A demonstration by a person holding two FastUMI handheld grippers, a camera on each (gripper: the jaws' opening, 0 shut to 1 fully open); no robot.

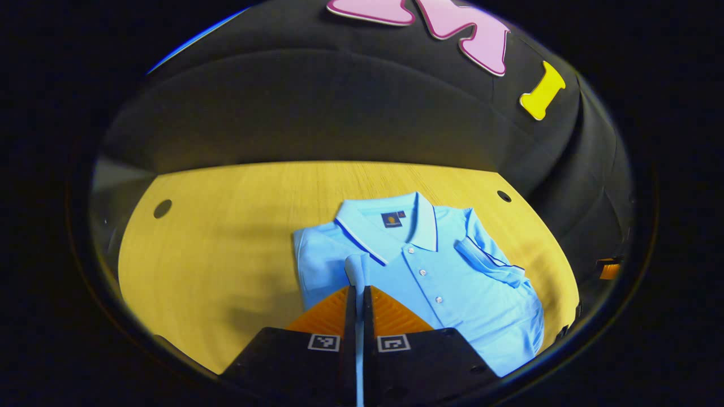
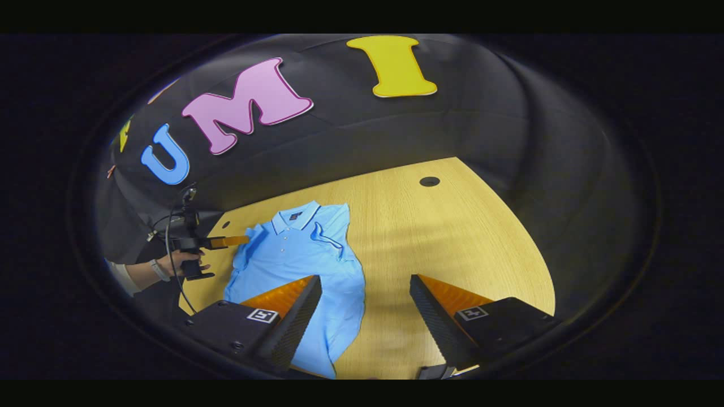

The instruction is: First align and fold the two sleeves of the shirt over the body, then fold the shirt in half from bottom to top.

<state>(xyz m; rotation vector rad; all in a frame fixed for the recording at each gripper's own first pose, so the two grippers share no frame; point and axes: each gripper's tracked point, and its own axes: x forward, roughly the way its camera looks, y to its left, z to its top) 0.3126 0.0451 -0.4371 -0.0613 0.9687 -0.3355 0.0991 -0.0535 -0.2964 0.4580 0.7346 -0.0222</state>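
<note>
Shirt (image 1: 430,271): light blue polo lying face up on the wooden desk (image 1: 226,237), collar toward the top of the frame in my left gripper view, buttons running down the centre. One sleeve (image 1: 489,263) already lies folded across the body at right of centre in that view.

Left tongs (image 1: 358,282): closed, with a thin fold of blue cloth pinched between them at bottom centre. I take this cloth for the other sleeve, lifted off the desk, though so close to the lens I cannot be certain which part of the shirt it is.

Right tongs (image 2: 365,305): wide open, nothing between them, hanging over the shirt's lower edge and the bare desk beside it.

Handling (judgement): the knit looks soft, light and limp. It should drape and crease wherever it is dropped, and a single pinch point will let the rest sag. Best hold is at a hem or cuff edge, where the stitching gives some body; for the final fold, the two bottom corners.

View comparison: the right gripper view shows the whole garment at centre left, its long lower body running to the bottom edge, plus the hand (image 2: 178,261) holding the left tongs at far left. The left gripper view gives the collar, placket and folded sleeve in close detail.
</note>
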